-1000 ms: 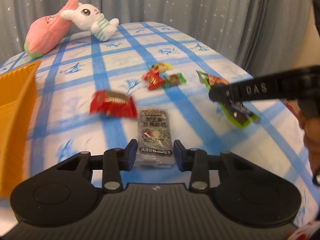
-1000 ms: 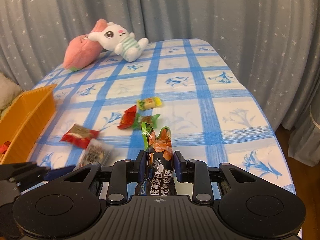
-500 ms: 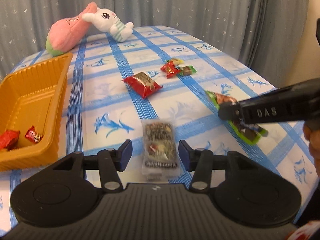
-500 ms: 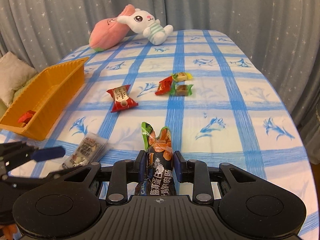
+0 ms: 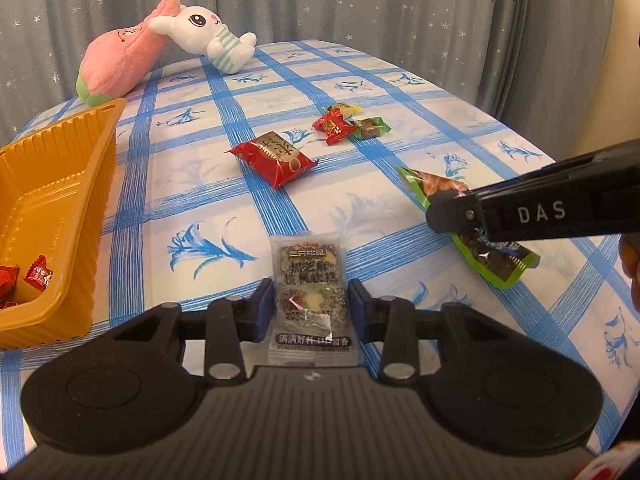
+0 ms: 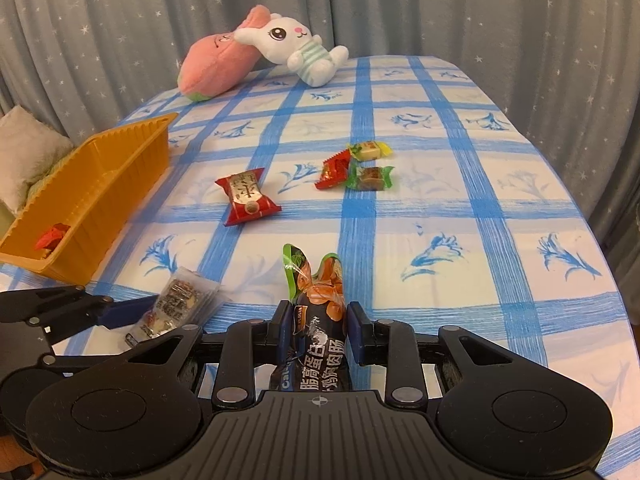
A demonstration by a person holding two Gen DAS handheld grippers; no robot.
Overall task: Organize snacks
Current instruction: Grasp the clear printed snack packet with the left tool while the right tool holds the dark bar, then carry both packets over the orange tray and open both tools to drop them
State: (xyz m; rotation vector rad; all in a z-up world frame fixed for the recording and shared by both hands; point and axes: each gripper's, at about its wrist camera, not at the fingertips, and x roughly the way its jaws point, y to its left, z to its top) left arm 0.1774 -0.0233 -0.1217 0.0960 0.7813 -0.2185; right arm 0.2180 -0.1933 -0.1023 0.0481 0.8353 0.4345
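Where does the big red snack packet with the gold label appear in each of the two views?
Left wrist: big red packet lies centre, on the tablecloth, beyond the left gripper.
Right wrist: it lies left of centre, right of the orange tray.
Shared landmark: the white rabbit plush, at the table's far end.

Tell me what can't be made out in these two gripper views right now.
- Orange tray: its near end is cut off by the left wrist view's edge; in the right wrist view its wall hides most of the contents.
- Green sausage pack: the lower end sits behind the right gripper body.
- Clear nut-cake packet: whether the left gripper is squeezing it or just flanking it.
- Yellow candy: half hidden by the small red candy, left wrist view.
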